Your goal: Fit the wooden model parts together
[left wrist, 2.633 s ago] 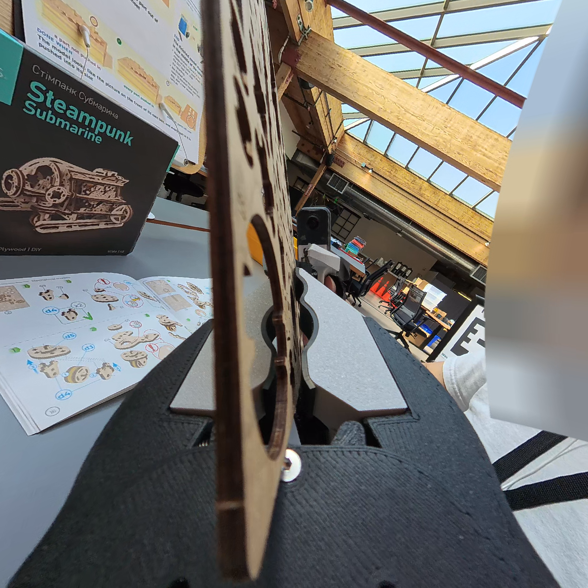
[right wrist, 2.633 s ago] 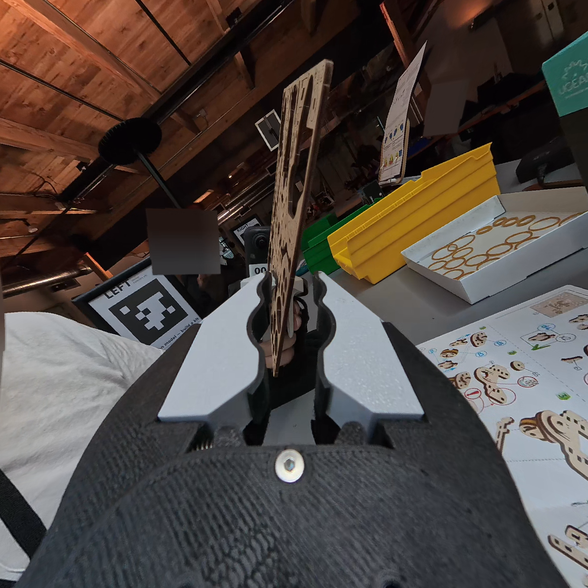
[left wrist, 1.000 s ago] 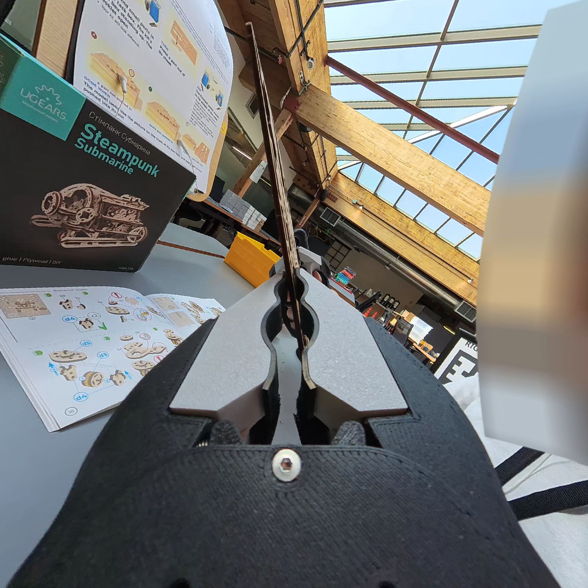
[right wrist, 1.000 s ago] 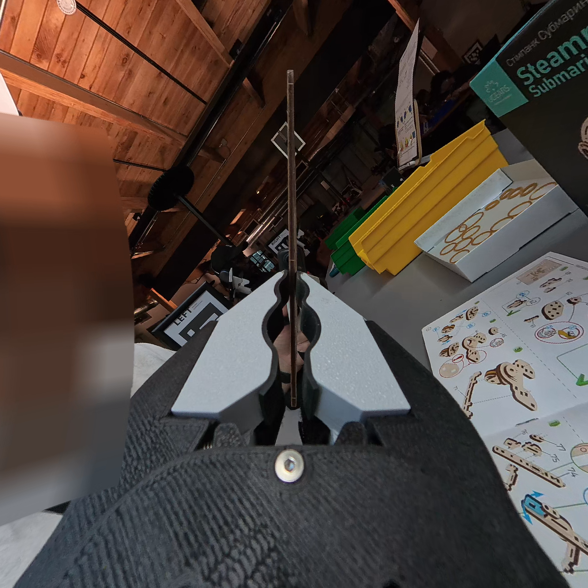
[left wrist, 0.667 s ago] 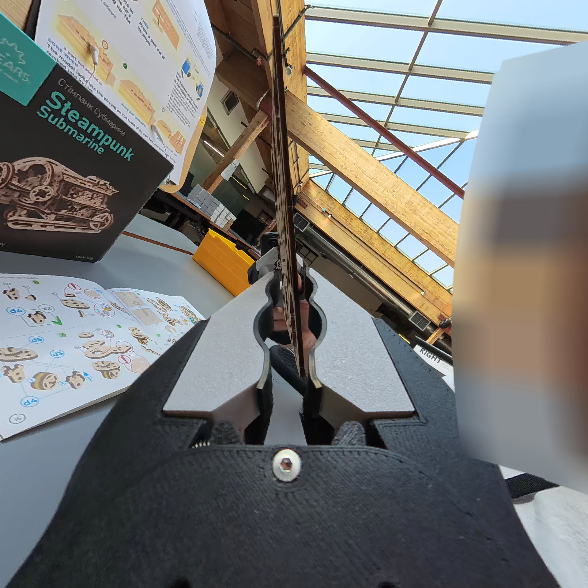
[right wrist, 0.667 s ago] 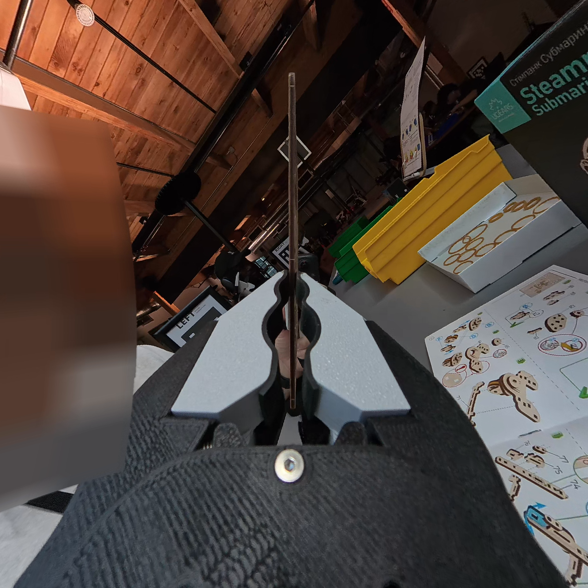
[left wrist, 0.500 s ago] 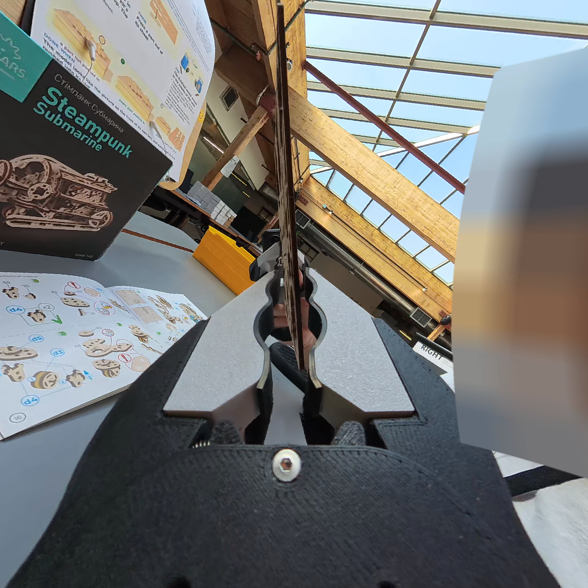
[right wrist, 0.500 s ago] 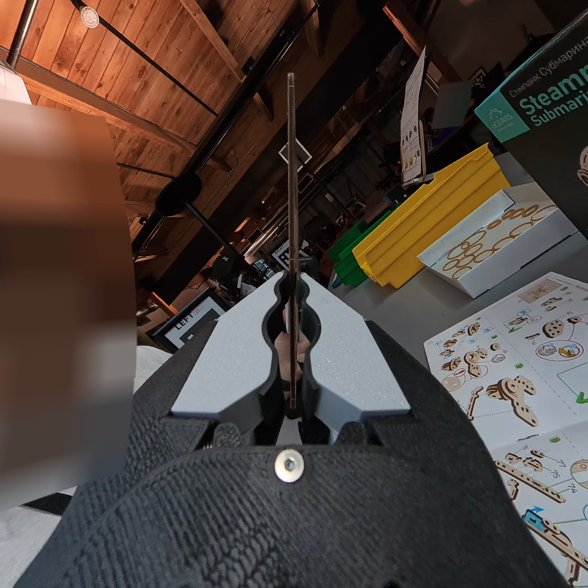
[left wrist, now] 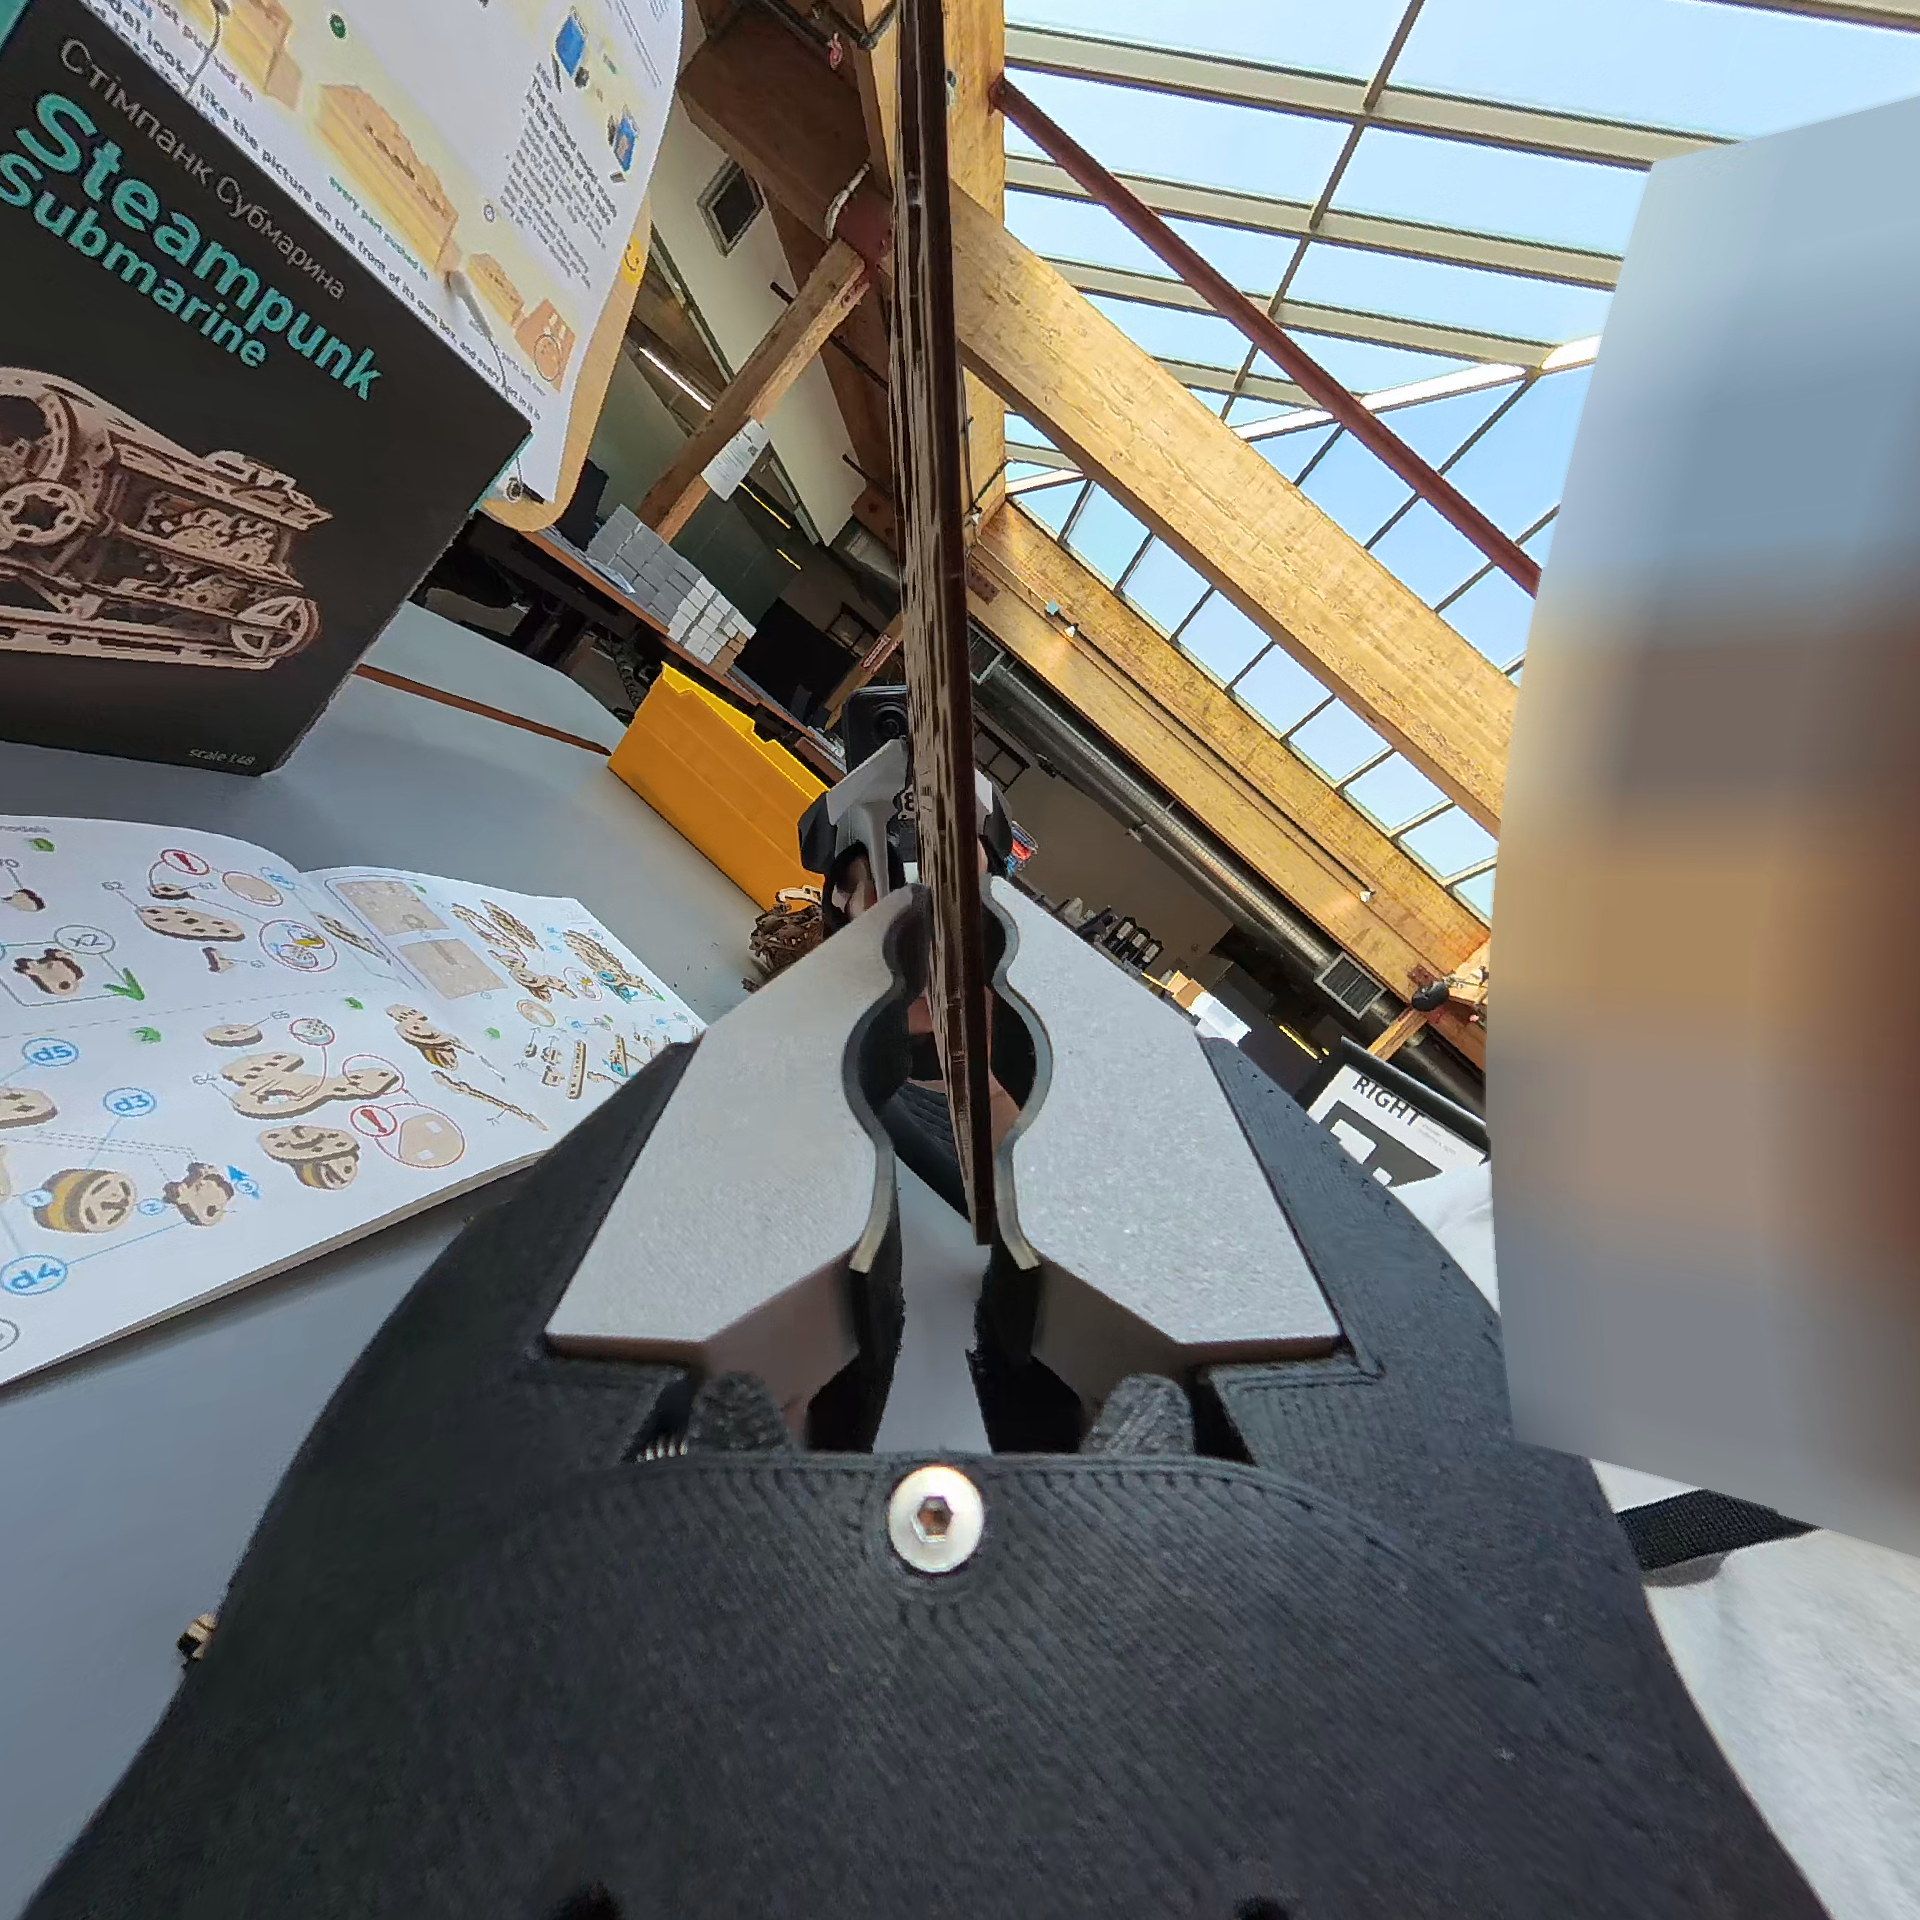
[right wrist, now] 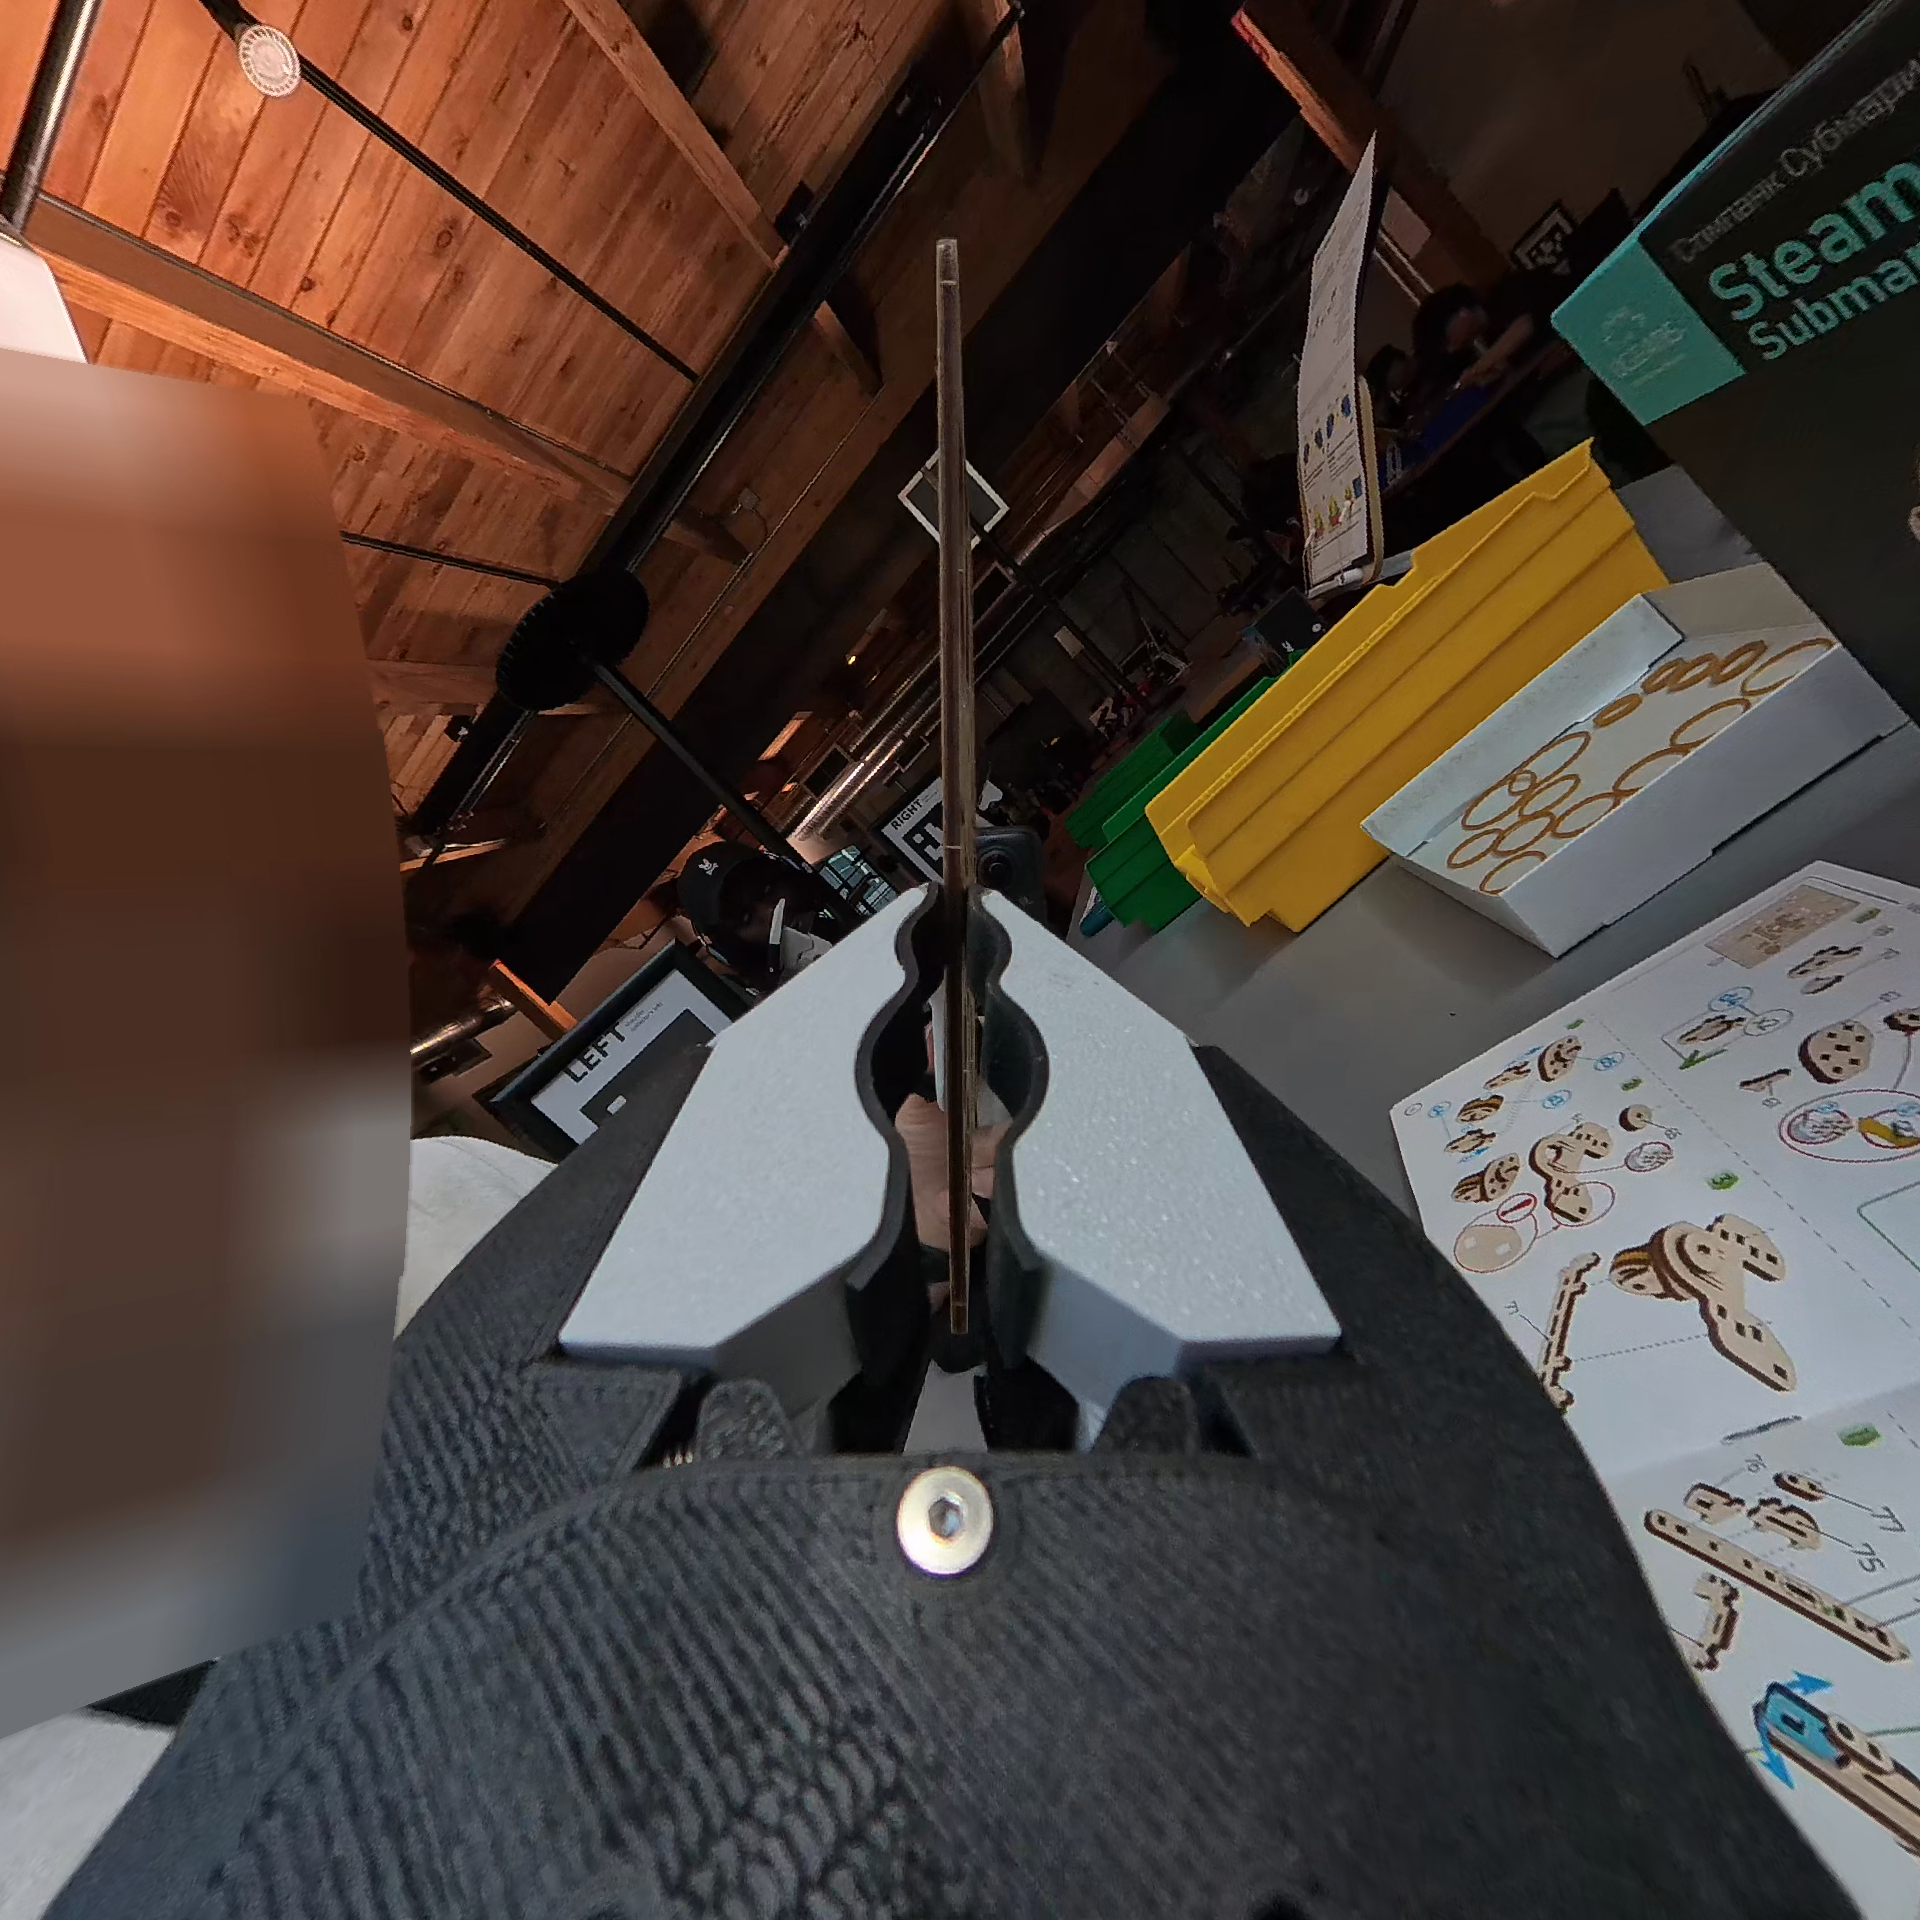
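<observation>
I worked under a timber-beamed roof with skylights, over a grey desk (left wrist: 436, 790) that carried an open instruction booklet (left wrist: 260, 1060), a dark model-kit box (left wrist: 208, 436), a yellow plastic bin (right wrist: 1382, 738) and a white tray of punched wooden rings (right wrist: 1621, 769). Both tongs were raised off the desk, facing each other. My left tongs (left wrist: 951, 914) were closed on a thin flat brown plywood sheet (left wrist: 930, 520), which I saw edge-on; its long axis ran up and away from me, towards the roof, leaning slightly left. My right tongs (right wrist: 954, 904) were likewise clamped on the thin plywood sheet (right wrist: 951, 582), edge-on and nearly upright, with its top end free in the air. I could not tell for certain whether both held one sheet or two.

I judged this to be the handling stage before any fitting: the sheet was held between the tongs, and no joint was visible. The next move would call for turning the flat face into view and finding the part to press out or the slot to mate, while keeping the grip gentle, since thin plywood snaps easily.
</observation>
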`<state>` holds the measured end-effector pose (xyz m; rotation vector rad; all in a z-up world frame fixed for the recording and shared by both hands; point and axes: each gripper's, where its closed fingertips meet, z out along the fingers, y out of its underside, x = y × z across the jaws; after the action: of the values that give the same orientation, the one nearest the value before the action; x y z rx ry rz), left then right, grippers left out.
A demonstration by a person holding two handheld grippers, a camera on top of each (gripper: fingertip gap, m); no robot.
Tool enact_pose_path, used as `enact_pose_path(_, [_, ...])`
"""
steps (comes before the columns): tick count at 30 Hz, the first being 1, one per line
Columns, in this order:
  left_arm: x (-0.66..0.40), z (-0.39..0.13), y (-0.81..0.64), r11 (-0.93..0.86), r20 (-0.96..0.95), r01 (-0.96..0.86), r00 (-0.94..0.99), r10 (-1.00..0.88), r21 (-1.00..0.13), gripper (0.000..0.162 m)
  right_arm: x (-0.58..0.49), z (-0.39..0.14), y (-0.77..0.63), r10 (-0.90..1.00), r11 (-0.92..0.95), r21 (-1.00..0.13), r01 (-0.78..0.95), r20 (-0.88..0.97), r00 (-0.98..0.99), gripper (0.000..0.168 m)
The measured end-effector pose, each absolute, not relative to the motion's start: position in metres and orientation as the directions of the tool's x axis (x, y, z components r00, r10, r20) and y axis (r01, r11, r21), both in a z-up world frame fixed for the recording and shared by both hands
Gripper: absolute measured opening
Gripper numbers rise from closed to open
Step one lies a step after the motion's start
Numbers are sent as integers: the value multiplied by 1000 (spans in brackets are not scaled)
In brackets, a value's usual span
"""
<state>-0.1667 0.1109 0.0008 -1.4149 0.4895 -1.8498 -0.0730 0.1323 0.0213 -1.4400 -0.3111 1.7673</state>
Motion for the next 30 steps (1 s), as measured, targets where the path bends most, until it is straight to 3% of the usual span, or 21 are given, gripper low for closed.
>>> enact_pose_path(11, [-165,-4,111,-625,638,300,-65,-767,-721,0,-74,25,131,740,-611,-656,-444,-673,-25,2])
enact_pose_path(16, [-163,-7,111,-627,642,280,-48,-765,-727,0,-77,23,132,737,-613,-659,-436,-676,-15,14])
enact_pose_path(19, [-161,-9,109,-620,634,267,-38,-772,-738,0,-79,21,132,735,-617,-664,-423,-678,-8,14])
enact_pose_path(21, [-159,-10,108,-614,628,257,-33,-777,-746,0,-80,18,132,733,-621,-668,-410,-680,-1,2])
enact_pose_path(30, [-158,-8,106,-635,641,260,-73,-764,-728,2,-78,15,133,708,-649,-646,-401,-707,-6,2])
